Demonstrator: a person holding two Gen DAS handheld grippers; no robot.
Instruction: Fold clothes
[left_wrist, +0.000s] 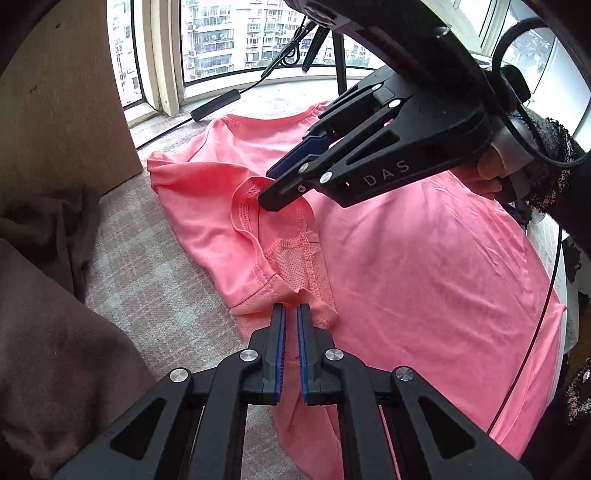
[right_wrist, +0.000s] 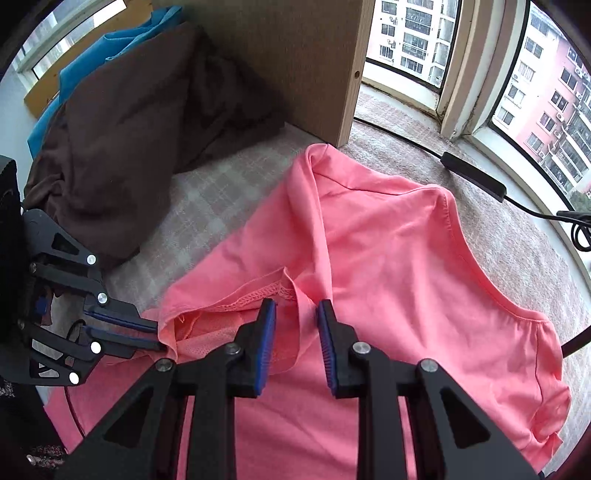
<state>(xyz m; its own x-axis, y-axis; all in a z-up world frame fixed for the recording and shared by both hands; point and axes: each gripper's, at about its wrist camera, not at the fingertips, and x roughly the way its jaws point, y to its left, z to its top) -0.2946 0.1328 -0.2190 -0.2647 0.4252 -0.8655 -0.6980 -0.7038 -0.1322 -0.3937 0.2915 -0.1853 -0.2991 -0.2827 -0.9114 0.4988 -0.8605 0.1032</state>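
**Location: Residential Apartment, Bay Window Area**

Curved bay window overlooks high-rise apartment blocks. Checked fabric-covered surface carries loose garments: pink T-shirt, brown clothing pile. Wooden panel adjoins. Indicates a home.

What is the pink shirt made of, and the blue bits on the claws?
The pink shirt looks like soft, matte knit cloth: it wrinkles, has stitched hems, and a holey mesh lining shows. The blue pads on the right claw look like ridged rubber, though they could be plastic.
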